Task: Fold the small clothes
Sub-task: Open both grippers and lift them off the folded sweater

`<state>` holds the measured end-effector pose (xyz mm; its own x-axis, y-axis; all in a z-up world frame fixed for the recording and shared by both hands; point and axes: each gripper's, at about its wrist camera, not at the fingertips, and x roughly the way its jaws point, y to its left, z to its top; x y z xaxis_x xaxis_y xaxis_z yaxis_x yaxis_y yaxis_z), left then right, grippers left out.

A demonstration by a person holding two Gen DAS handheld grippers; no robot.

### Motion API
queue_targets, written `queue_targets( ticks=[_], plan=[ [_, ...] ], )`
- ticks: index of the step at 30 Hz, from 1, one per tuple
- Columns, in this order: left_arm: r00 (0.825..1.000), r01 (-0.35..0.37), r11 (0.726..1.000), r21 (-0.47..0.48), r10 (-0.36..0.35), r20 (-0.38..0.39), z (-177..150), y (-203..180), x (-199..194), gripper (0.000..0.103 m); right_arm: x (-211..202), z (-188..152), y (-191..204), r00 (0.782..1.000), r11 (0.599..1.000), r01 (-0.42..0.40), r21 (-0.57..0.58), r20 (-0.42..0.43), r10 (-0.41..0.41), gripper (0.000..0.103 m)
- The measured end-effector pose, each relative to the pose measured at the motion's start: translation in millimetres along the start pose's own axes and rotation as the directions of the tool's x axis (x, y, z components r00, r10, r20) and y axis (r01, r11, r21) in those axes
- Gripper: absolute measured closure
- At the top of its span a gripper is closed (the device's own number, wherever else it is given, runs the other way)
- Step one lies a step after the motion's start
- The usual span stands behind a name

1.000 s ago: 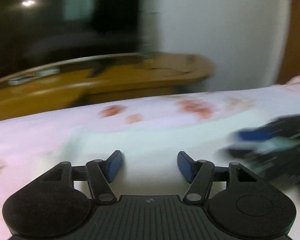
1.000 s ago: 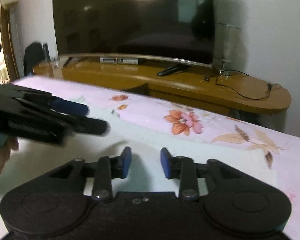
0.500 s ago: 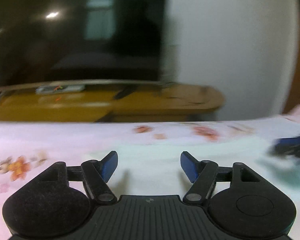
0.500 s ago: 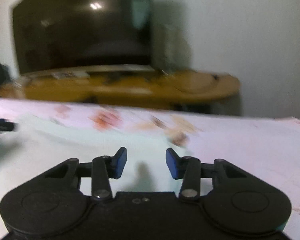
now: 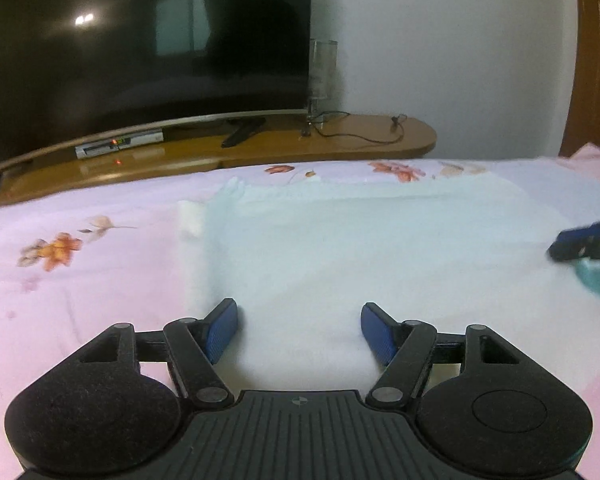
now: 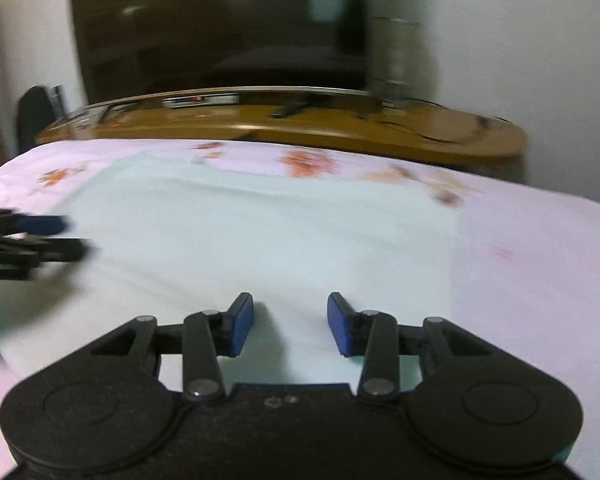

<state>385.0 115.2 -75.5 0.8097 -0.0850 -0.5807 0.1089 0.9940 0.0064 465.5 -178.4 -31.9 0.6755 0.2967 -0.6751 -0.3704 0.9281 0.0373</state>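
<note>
A pale mint-white garment (image 5: 360, 248) lies flat on a pink flowered bedsheet (image 5: 80, 280). My left gripper (image 5: 298, 312) hovers open over the garment's near left part, close to its left edge, with nothing between its blue pads. In the right wrist view the same garment (image 6: 260, 232) spreads ahead, and my right gripper (image 6: 290, 302) hangs over its near right part; its jaws are closing with nothing between them. Each gripper shows blurred in the other's view: the right gripper (image 5: 584, 240) at the far right, the left gripper (image 6: 70, 236) at the far left.
Beyond the bed's far edge stands a curved wooden TV stand (image 5: 340, 144) with a large dark television (image 5: 140, 40), a set-top box (image 5: 120, 146), a clear glass (image 5: 322, 72) and loose cables. Bedsheet (image 6: 540, 248) extends right of the garment.
Both grippers have slid apart across the garment, the left toward its left edge and the right toward its right side. The left jaws stand slightly wider than a second ago.
</note>
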Motion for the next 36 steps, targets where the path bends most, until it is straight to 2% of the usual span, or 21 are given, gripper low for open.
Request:
queue_targets(
  ticks=[2,4,5,7,9,10,13,17,20,22,24,26,29,31,32,35,36],
  plan=[
    [1.0,-0.014,1.0,-0.02,0.014,-0.003,5.0,-8.2,-16.8,0.035,-10.1,0.3,-2.2,1.0,1.0,0.003,0.027,-0.001,-0.003,0.064],
    [0.998,0.037,0.997,-0.07,-0.033,0.046,2.9,-20.1,-39.1,0.035,-29.9,0.4,9.9,0.999,0.999,-0.03,0.022,0.043,0.029,0.062],
    [0.997,0.062,0.994,-0.086,-0.059,0.039,0.2,-29.5,-44.5,0.035,-38.6,-1.5,20.5,0.996,0.997,-0.07,0.025,0.061,0.068,0.062],
    [0.997,0.072,0.996,-0.054,-0.07,0.026,-9.9,-51.9,-50.4,0.035,-50.5,-11.7,46.7,0.99,0.992,-0.124,-0.012,0.06,0.124,0.064],
    [0.998,0.059,0.998,-0.013,-0.059,0.004,-18.2,-67.5,-49.1,0.035,-51.4,-24.5,73.1,0.988,0.988,-0.147,-0.056,0.034,0.149,0.065],
    [0.999,0.053,0.998,-0.022,-0.054,-0.01,-21.5,-69.7,-48.0,0.035,-48.3,-31.6,84.2,0.988,0.986,-0.155,-0.065,0.015,0.157,0.065],
    [0.999,0.029,0.998,-0.052,-0.031,-0.037,-36.2,-68.4,-46.6,0.035,-39.5,-46.0,103.4,0.99,0.989,-0.139,-0.043,-0.035,0.138,0.065],
    [0.999,-0.023,0.999,-0.039,0.022,-0.027,-47.0,-62.4,-58.1,0.035,-36.3,-55.3,116.8,0.997,0.994,-0.082,-0.075,-0.017,0.081,0.065],
    [0.999,-0.032,0.996,-0.082,0.03,-0.027,-57.1,-43.1,-69.8,0.035,-50.1,-64.3,99.0,1.0,0.997,0.01,-0.075,0.003,-0.01,0.067],
    [0.999,-0.035,0.995,-0.095,0.032,-0.029,-62.6,-32.4,-75.1,0.035,-62.7,-74.5,66.4,0.997,0.997,0.081,-0.019,0.007,-0.081,0.067],
    [0.999,-0.025,0.995,-0.095,0.023,-0.024,-65.5,-28.3,-76.5,0.035,-74.9,-86.3,37.1,0.993,0.993,0.115,0.031,0.008,-0.115,0.067],
    [0.999,-0.038,0.996,-0.075,0.036,-0.027,-62.7,-30.8,-74.7,0.034,-80.5,-90.7,24.2,0.995,0.994,0.102,0.047,0.008,-0.102,0.067],
    [0.999,-0.04,0.992,-0.119,0.042,0.013,-52.8,-33.0,-81.7,0.034,-79.4,-84.4,35.0,0.994,0.993,0.113,-0.031,0.01,-0.113,0.066],
    [0.999,-0.052,0.991,-0.127,0.051,-0.01,-51.1,-33.6,-76.9,0.034,-86.4,-76.8,32.3,0.993,0.994,0.106,0.028,0.057,-0.108,0.064],
    [0.997,-0.059,0.989,-0.136,0.053,-0.047,-53.0,-32.0,-68.9,0.035,-85.2,-75.2,31.2,0.992,0.993,0.106,0.042,0.06,-0.108,0.064],
    [0.998,-0.058,0.99,-0.127,0.053,-0.04,-58.9,-28.9,-63.3,0.033,-67.6,-86.4,26.0,0.99,0.989,0.141,0.035,-0.017,-0.14,0.065],
    [0.998,-0.057,0.99,-0.133,0.051,-0.043,-58.1,-27.8,-62.4,0.033,-69.0,-90.7,26.8,0.99,0.99,0.139,0.026,0.006,-0.139,0.064]
  ],
)
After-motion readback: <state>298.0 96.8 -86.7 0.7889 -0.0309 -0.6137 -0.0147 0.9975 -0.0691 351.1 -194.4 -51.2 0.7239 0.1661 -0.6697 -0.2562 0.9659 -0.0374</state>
